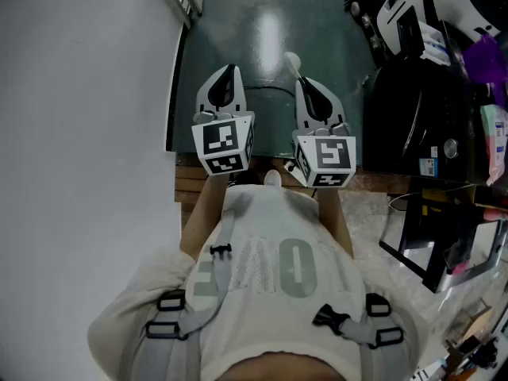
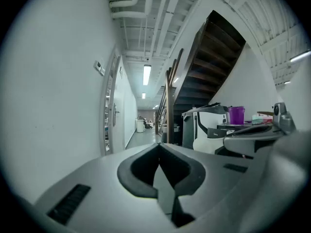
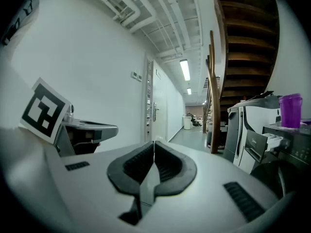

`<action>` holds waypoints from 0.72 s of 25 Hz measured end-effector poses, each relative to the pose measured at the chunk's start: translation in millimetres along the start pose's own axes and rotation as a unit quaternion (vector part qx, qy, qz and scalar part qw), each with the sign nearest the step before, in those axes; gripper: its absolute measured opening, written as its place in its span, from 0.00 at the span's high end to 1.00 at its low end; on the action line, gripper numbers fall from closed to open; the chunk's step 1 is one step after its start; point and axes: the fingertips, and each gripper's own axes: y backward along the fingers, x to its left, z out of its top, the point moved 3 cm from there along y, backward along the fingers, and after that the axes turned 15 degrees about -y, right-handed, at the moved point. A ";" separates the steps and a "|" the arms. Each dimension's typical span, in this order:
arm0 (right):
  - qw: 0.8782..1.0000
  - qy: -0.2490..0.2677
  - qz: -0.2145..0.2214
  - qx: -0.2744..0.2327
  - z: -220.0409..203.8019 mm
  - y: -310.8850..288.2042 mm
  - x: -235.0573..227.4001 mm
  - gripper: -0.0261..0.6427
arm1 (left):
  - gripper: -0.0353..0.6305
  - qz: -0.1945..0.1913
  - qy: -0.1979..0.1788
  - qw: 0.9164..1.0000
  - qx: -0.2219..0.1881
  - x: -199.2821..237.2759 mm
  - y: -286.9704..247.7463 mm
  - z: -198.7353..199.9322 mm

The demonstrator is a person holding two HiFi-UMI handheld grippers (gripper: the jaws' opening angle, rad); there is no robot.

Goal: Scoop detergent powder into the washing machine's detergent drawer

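I hold both grippers side by side at chest height, pointing down a corridor. In the head view the left gripper (image 1: 228, 71) and the right gripper (image 1: 305, 82) hang over the dark green floor (image 1: 270, 22). The left gripper (image 2: 159, 147) has its jaws closed together with nothing between them. The right gripper (image 3: 154, 143) is likewise shut and empty. A white washing machine (image 3: 252, 130) stands ahead on the right, with a purple cup (image 3: 290, 110) on the units beside it. The same purple cup (image 2: 236, 115) appears in the left gripper view. I see no scoop or detergent powder.
A white wall (image 1: 79, 133) runs close on the left, with a door (image 3: 154, 113) further along. A dark staircase (image 2: 214, 67) rises on the right. Black and white appliances (image 1: 413, 94) and cluttered shelves (image 1: 476, 213) line the right side.
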 end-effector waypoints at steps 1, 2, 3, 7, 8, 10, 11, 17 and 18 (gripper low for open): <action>1.000 -0.001 -0.002 0.000 -0.6 -0.3 -0.5 0.95 | 0.92 -0.001 0.001 1.000 0.001 0.5 -1.0 -1.3; 1.000 -0.002 -0.003 0.001 -1.1 -0.6 -1.3 0.95 | 0.92 -0.002 0.001 1.000 0.001 0.8 -2.0 -2.7; 1.000 -0.003 -0.005 0.001 -1.5 -1.0 -2.4 0.95 | 0.92 -0.004 0.001 1.000 0.000 0.8 -3.1 -4.4; 1.000 -0.006 -0.011 0.006 -3.1 -3.9 -10.6 0.95 | 0.92 -0.007 -0.001 1.000 -0.001 1.4 -8.2 -8.9; 1.000 -0.009 -0.013 0.007 -4.2 -4.6 -12.7 0.95 | 0.92 -0.007 0.000 1.000 0.000 2.3 -8.8 -9.6; 1.000 -0.024 -0.015 0.005 -5.6 -5.8 -16.7 0.95 | 0.92 -0.008 0.002 1.000 0.001 3.9 -7.8 -9.7; 0.999 -0.032 -0.015 0.001 -5.5 -6.2 -18.7 0.95 | 0.92 -0.009 0.002 1.000 0.000 4.6 -6.6 -9.4; 0.998 -0.052 -0.024 0.002 -9.4 -11.9 -31.7 0.94 | 0.92 0.006 0.021 1.000 0.002 19.4 -16.0 -13.5; 0.998 -0.053 -0.026 0.005 -11.3 -15.4 -34.4 0.94 | 0.92 0.008 0.024 1.000 0.004 21.4 -20.6 -14.2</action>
